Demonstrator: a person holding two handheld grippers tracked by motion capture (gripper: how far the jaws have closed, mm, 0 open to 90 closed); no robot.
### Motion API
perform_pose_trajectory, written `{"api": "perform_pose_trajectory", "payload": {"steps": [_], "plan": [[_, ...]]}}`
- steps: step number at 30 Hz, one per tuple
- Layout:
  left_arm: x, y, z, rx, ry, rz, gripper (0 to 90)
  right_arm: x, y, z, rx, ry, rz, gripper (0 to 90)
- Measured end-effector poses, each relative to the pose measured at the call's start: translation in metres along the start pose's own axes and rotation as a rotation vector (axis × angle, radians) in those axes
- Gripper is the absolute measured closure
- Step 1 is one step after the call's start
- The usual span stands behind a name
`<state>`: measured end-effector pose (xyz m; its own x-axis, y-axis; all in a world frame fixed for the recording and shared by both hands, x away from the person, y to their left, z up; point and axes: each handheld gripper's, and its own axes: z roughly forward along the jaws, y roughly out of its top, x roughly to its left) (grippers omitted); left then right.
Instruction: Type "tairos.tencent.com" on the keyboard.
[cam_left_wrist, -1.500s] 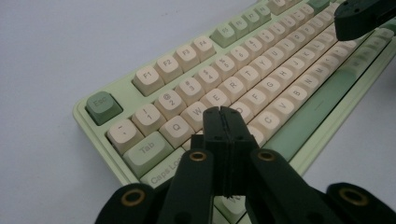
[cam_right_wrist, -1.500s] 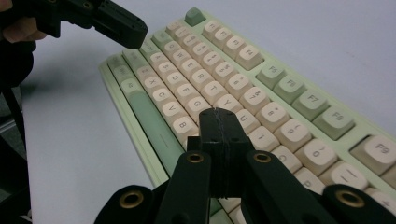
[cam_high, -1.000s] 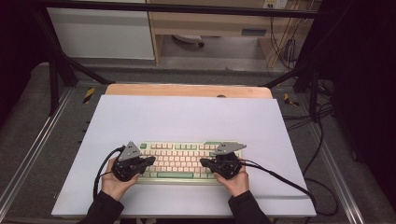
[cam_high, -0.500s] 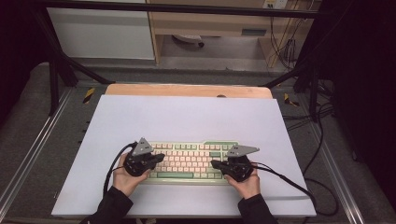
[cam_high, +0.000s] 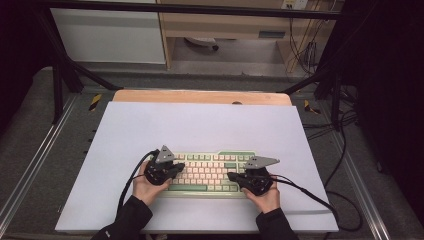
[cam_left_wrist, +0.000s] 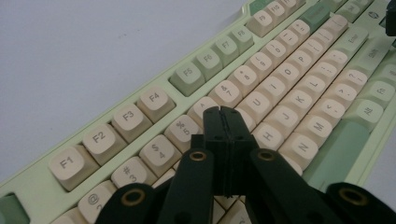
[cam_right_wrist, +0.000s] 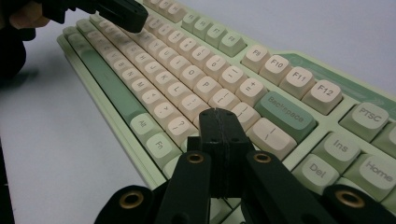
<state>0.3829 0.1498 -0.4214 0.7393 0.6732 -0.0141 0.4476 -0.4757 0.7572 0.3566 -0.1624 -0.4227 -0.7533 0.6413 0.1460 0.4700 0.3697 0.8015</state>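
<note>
My left gripper (cam_left_wrist: 223, 111) has its jaws closed on nothing, tips over the number row of the green-and-cream keyboard (cam_high: 210, 172). My right gripper (cam_right_wrist: 218, 113), jaws likewise closed and empty, hovers near Backspace (cam_right_wrist: 286, 115). The keyboard lies on the near half of the white worktop (cam_high: 200, 125).

A: What colour was the keyboard (cam_high: 210, 172)?

B: Pale green in the case, with cream keycaps carrying dark letters. The space bar (cam_left_wrist: 337, 153) and Backspace (cam_right_wrist: 285, 115) were a deeper sage green.

A: And around the keyboard?

B: A white mat (cam_high: 200, 125) lay under it, and beyond the keyboard a light wooden edge (cam_high: 200, 96) showed.

A: The grippers?

B: Left gripper (cam_left_wrist: 223, 111) and right gripper (cam_right_wrist: 217, 112) had black jaws with brass-coloured rivets and grey top plates.
</note>
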Motion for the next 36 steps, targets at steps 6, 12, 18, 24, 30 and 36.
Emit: {"api": "perform_pose_trajectory", "payload": {"steps": [6,12,18,24,30,36], "plan": [[-0.003,-0.001,0.005,0.015,0.005,0.018,90.0,0.000,0.000,0.000,0.002,0.001,-0.005,90.0],[-0.004,-0.002,0.007,0.021,0.004,0.023,90.0,0.000,0.000,0.000,0.002,0.001,-0.005,90.0],[-0.004,-0.002,0.006,0.016,-0.003,0.022,90.0,0.000,0.000,0.000,0.000,0.002,-0.003,90.0],[-0.005,-0.001,-0.006,-0.013,-0.011,0.030,90.0,0.000,0.001,-0.001,-0.006,0.005,-0.002,90.0],[-0.004,-0.005,-0.020,-0.031,-0.014,0.036,89.9,0.000,0.002,-0.002,-0.011,0.007,-0.002,90.0],[0.003,-0.016,-0.033,-0.028,0.003,0.026,89.8,0.000,0.003,-0.002,-0.017,0.009,0.004,90.0]]}}
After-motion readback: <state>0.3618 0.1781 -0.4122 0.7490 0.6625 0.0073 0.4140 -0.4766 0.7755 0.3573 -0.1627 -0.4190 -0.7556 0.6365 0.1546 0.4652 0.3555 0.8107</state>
